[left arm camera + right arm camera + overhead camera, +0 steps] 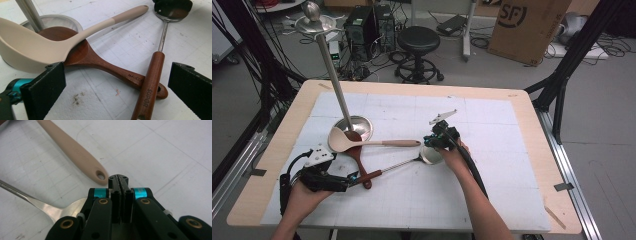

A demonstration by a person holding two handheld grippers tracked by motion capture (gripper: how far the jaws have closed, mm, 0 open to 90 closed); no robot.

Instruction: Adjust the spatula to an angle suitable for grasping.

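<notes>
A white gridded mat (492, 170) covers the wooden table (539, 145); a stool (418, 40) and cardboard box (526, 25) stand behind. Lower left, the left gripper (353, 178) gapes around the steel spatula's wooden handle (149, 85). Three utensils lie mid-frame: beige ladle (343, 140), wooden spoon (82, 53), steel spatula (430, 155). One stand (353, 125). Centre, the right gripper (119, 180) is closed, empty.
</notes>
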